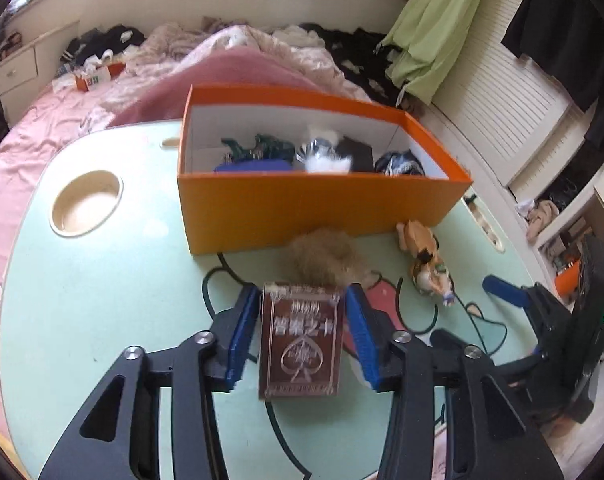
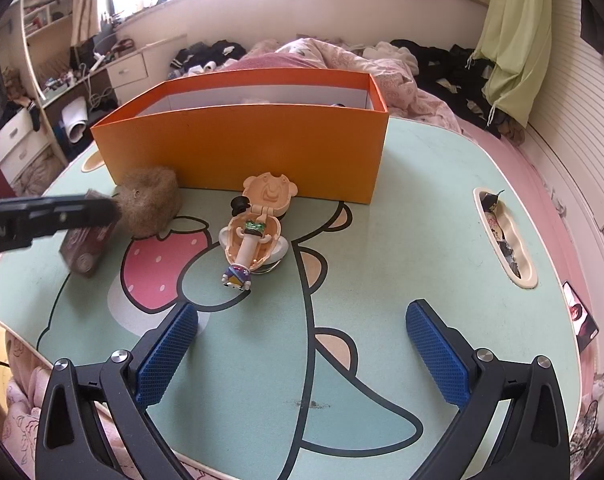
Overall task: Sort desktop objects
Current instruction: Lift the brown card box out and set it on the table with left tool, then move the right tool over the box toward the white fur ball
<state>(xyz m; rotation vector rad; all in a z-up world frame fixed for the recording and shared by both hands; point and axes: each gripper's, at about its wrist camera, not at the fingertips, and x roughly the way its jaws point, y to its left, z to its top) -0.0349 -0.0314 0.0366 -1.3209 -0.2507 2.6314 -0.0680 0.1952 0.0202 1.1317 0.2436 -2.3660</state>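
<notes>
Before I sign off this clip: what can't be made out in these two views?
- Orange box contents: right wrist view, near wall hides them.
- Card box print: left wrist view, blurred.
- Left gripper pad contact on the card box: unclear, blurred.
- Slot contents: too small.

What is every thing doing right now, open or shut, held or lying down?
Orange box, open on top, things inside.
Card box, closed, between the left gripper's open jaws.
Peach toy case, flipped open, lying on the table.
Brown fluffy ball, lying beside the orange box.
Right gripper, open, empty.
</notes>
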